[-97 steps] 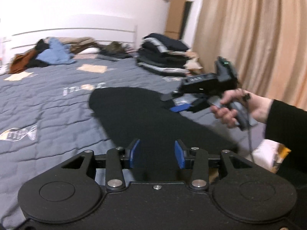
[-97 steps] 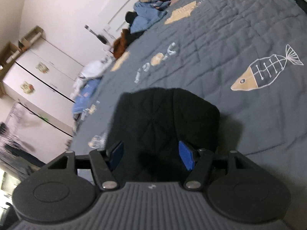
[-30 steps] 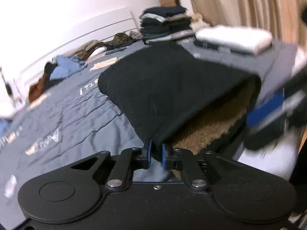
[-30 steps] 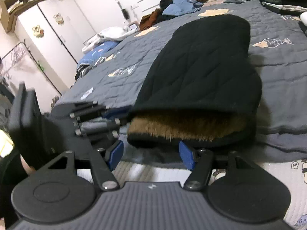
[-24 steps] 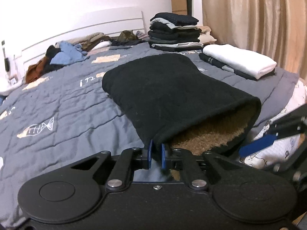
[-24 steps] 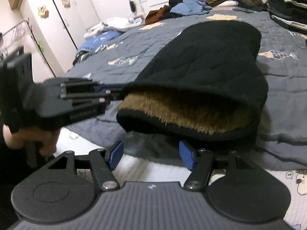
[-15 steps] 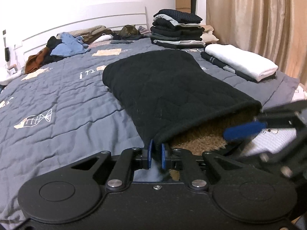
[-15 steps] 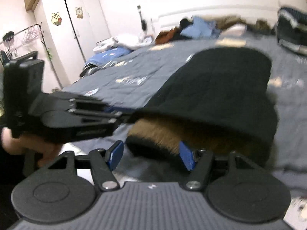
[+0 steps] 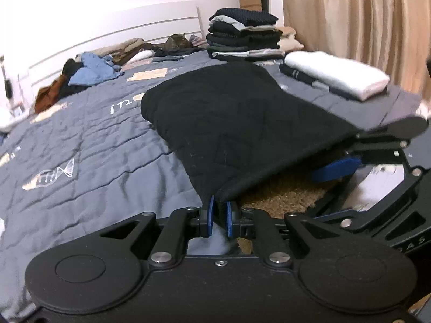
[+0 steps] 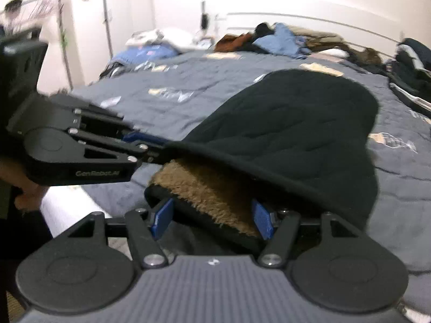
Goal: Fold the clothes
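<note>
Black quilted fabric with a tan fleece lining: the garment (image 9: 242, 123) lies lengthwise on the grey quilted bedspread (image 9: 80, 156), its open hem raised toward me at the near edge of the bed. The fleece (image 10: 212, 188) shows inside the lifted opening. My left gripper (image 9: 218, 216) pinches the upper layer of the hem at its left corner; its blue pads stand narrow with the black edge between them, and the jaws are just starting to part while the cloth is still pressed. My right gripper (image 10: 211, 218) stands wide at the other side of the opening, its blue pads (image 10: 161, 215) flanking the lower hem and fleece without pressing on them. In the left wrist view one blue finger (image 9: 334, 167) of the right gripper reaches under the raised top layer. In the right wrist view my hand (image 10: 24, 191) shows behind the left gripper's body.

Beyond the garment, on the right side of the bed, a folded white item (image 9: 336, 76) rests on a dark folded one, and a taller stack of folded dark clothes (image 9: 242, 35) stands behind it. Unfolded clothes (image 9: 89, 72) are heaped along the white headboard (image 9: 121, 29). Beige curtains (image 9: 363, 13) hang at the right; white wardrobe doors (image 10: 89, 21) stand at the left of the room.
</note>
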The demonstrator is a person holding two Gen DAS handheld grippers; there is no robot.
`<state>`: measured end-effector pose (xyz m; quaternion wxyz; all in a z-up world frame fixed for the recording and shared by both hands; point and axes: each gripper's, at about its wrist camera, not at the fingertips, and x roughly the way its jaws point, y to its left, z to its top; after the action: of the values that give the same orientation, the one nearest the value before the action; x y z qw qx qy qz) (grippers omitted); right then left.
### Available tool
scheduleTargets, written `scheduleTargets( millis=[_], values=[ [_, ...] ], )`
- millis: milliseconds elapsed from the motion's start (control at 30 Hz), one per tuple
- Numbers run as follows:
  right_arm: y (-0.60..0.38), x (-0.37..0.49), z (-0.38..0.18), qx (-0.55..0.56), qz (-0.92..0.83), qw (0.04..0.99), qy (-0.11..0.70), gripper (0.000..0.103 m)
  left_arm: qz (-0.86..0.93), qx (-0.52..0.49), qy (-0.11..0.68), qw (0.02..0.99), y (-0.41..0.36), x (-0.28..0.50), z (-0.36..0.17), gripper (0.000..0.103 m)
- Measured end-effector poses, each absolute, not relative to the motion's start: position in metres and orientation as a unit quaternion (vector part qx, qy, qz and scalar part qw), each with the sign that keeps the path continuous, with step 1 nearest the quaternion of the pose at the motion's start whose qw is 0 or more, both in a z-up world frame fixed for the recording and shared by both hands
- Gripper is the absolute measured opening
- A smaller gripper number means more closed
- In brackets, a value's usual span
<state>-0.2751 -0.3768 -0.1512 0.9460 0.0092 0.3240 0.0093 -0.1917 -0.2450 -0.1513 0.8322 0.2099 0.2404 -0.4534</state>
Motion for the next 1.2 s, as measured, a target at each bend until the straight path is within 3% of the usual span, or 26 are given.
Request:
scheduleTargets(
  millis=[133,233,367,700,967,1200],
  values=[
    [-0.369,-0.267,-0.158,-0.040,-0.006,0.944,0.327,0.065,-0.451,0.212,0.232,0.836,-0.247,-0.193,-0.154,0.016],
    [-0.370,-0.260,-0.163,-0.041,-0.018,0.942,0.333,0.066,-0.462,0.207,0.230,0.831,-0.248,-0.194,-0.154,0.006],
    [-0.379,-0.254,-0.167,-0.020,-0.035,0.942,0.332,0.066,-0.474,0.212,0.206,0.829,-0.239,-0.211,-0.146,0.004],
    [-0.394,-0.253,-0.164,0.025,-0.054,0.948,0.313,0.066,-0.487,0.200,0.180,0.831,-0.226,-0.240,-0.138,0.003],
    [-0.409,-0.273,-0.142,0.095,-0.081,0.965,0.229,0.065,-0.488,0.173,0.188,0.835,-0.222,-0.238,-0.134,0.003],
    [-0.403,-0.261,-0.151,0.092,-0.072,0.959,0.259,0.065,-0.482,0.155,0.209,0.837,-0.222,-0.227,-0.137,0.003]
  ],
)
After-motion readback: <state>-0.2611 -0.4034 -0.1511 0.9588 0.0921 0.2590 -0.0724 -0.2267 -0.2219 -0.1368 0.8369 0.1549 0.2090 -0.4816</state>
